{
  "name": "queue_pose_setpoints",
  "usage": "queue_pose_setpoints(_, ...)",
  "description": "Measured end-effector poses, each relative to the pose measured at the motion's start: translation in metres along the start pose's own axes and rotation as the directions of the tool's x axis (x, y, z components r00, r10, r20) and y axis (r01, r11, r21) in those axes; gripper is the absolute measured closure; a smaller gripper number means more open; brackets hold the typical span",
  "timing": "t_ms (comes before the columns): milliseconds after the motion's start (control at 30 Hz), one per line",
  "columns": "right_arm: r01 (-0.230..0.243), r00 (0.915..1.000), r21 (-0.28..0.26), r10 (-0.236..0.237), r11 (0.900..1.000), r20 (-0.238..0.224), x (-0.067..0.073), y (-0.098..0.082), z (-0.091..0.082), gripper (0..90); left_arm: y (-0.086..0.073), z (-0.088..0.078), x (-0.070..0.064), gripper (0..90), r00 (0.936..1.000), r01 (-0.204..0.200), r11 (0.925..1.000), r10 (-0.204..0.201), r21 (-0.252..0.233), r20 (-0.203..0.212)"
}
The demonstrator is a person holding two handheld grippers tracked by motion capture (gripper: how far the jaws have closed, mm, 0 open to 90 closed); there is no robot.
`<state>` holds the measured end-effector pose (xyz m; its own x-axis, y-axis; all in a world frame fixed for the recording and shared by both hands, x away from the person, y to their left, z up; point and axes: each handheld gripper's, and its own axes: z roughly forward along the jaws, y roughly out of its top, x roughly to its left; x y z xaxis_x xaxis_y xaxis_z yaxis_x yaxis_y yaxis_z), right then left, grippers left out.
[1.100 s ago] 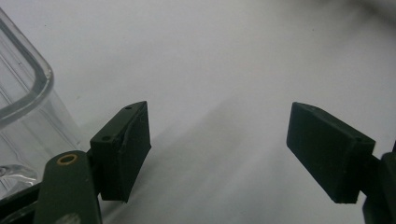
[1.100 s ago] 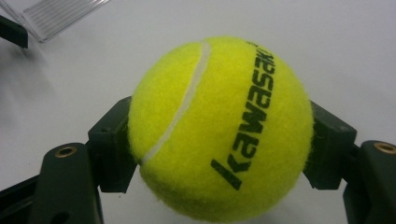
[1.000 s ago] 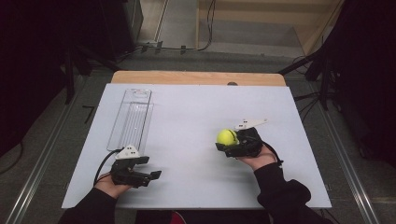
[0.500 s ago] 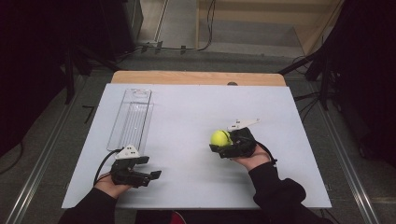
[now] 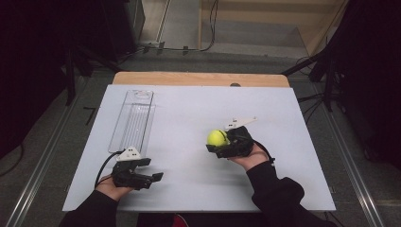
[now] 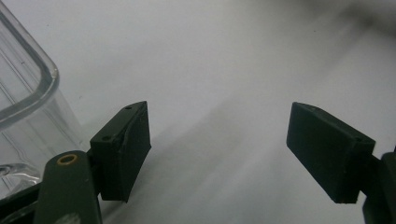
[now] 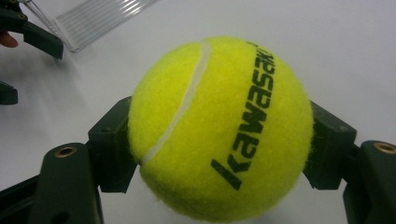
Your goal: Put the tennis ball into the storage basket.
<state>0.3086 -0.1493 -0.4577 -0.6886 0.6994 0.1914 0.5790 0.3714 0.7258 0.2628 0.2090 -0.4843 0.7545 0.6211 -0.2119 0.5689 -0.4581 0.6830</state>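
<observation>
Right of the clear tray, the tennis ball sits clamped in the right claw, clear of the worktop; since a second ago it has shifted a little toward the tray, so the carry looks under way. Left claw, just below the tray's near end, has not moved; jaws wide apart, holding nothing.

Right gripper, clamped on the tennis ball, is drifting leftward across the table, toward the clear tray, compared with a second ago
</observation>
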Motion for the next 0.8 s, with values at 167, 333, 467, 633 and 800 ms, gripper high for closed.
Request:
queue_pose_setpoints(167,0.013,0.9999,0.005,-0.013,1.000,-0.009,0.004,0.007,0.005,23.9,0.000,0.000,0.000,22.6,1.0000,0.000,1.0000,0.000,-0.002,-0.001)
queue_pose_setpoints(333,0.019,0.9998,0.004,-0.019,1.000,-0.011,0.006,0.011,0.008,23.9,0.000,0.000,0.000,22.6,1.0000,0.000,1.0000,0.000,-0.002,-0.001)
queue_pose_setpoints(467,0.024,0.9996,0.000,-0.024,1.000,-0.015,0.007,0.016,0.011,23.9,0.000,0.000,0.000,22.6,1.0000,0.000,1.0000,0.000,0.000,-0.003)
queue_pose_setpoints(633,0.029,0.9994,-0.002,-0.029,1.000,-0.018,0.010,0.022,0.016,23.9,0.000,0.000,0.000,22.6,1.0000,-0.001,1.0000,0.001,-0.001,-0.003)
queue_pose_setpoints(800,0.024,0.9994,-0.001,-0.025,1.000,-0.025,0.012,0.026,0.021,23.9,0.000,0.000,0.000,22.6,1.0000,-0.001,1.0000,0.001,-0.002,-0.001)
